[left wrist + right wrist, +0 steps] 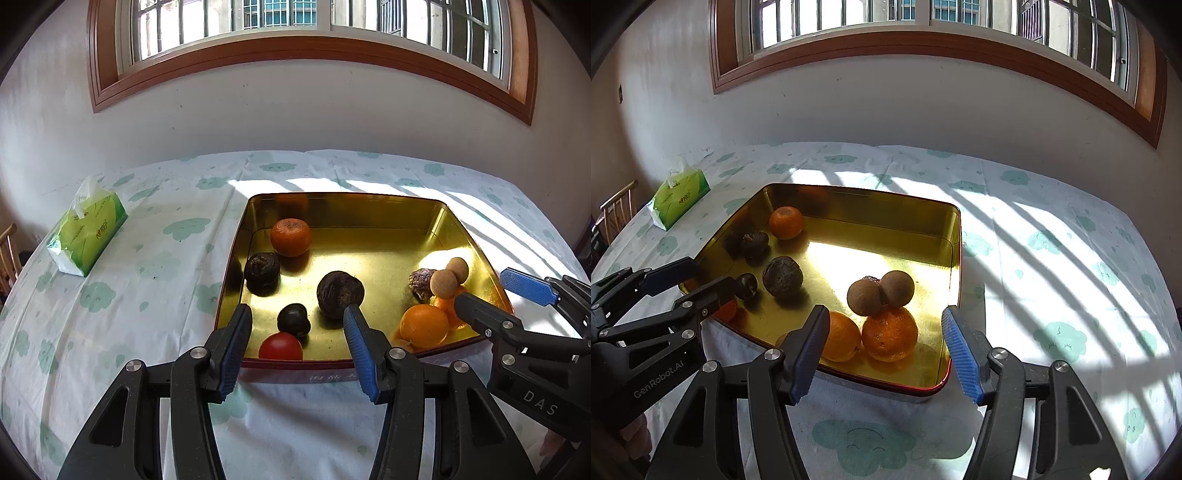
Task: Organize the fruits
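Observation:
A gold tin tray (369, 206) (955, 258) on the table holds the fruits. In the left wrist view: an orange (290, 236) at the back left, two dark round fruits (261, 271) (340, 293), a small dark chestnut (293, 319), a red tomato (280, 347), two tan longans (445, 282) and oranges (424, 325) at the right. My left gripper (297, 317) is open and empty over the tray's near edge. My right gripper (886, 319) is open and empty, just above two oranges (890, 334) and the longans (864, 297).
A green tissue box (88, 236) (677, 201) stands on the table's far left. The table has a white cloth with green clouds (1052, 236), sunlit on the right. A wall and window lie behind. A wooden chair (617, 210) stands at the left.

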{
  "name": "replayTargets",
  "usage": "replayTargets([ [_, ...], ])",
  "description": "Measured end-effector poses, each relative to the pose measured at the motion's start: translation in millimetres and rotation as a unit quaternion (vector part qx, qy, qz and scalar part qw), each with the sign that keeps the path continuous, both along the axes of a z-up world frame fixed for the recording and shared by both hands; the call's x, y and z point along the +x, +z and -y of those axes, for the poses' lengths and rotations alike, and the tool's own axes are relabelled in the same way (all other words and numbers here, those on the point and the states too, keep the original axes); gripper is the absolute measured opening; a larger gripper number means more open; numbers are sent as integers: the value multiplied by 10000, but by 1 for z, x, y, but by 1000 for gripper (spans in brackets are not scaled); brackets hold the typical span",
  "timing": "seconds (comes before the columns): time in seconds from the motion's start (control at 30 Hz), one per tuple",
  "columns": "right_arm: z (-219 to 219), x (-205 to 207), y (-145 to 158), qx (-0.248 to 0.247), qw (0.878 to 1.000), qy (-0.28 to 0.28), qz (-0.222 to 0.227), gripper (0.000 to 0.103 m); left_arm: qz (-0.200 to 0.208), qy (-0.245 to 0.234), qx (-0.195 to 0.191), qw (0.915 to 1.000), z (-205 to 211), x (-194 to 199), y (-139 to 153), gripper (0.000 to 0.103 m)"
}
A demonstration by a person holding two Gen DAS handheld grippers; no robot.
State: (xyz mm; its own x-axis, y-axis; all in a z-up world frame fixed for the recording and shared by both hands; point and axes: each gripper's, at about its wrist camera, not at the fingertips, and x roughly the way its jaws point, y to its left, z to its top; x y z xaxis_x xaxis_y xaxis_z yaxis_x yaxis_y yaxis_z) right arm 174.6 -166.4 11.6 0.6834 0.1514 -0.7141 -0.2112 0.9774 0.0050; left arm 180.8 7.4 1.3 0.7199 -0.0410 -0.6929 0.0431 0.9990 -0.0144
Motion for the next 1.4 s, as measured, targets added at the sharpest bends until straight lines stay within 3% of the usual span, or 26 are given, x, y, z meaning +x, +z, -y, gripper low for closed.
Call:
replayTargets([
  [0.43,1,-45,10,239,9997,-112,-1,61,91,207,53,9997,-5,-47,11,53],
  [0.83,1,-73,-2,340,9991,-177,-156,61,33,315,137,9994,-7,-82,3,53],
  [1.4,0,-90,1,297,9994,-167,-105,61,-44,313,149,9994,0,-100,-2,53],
])
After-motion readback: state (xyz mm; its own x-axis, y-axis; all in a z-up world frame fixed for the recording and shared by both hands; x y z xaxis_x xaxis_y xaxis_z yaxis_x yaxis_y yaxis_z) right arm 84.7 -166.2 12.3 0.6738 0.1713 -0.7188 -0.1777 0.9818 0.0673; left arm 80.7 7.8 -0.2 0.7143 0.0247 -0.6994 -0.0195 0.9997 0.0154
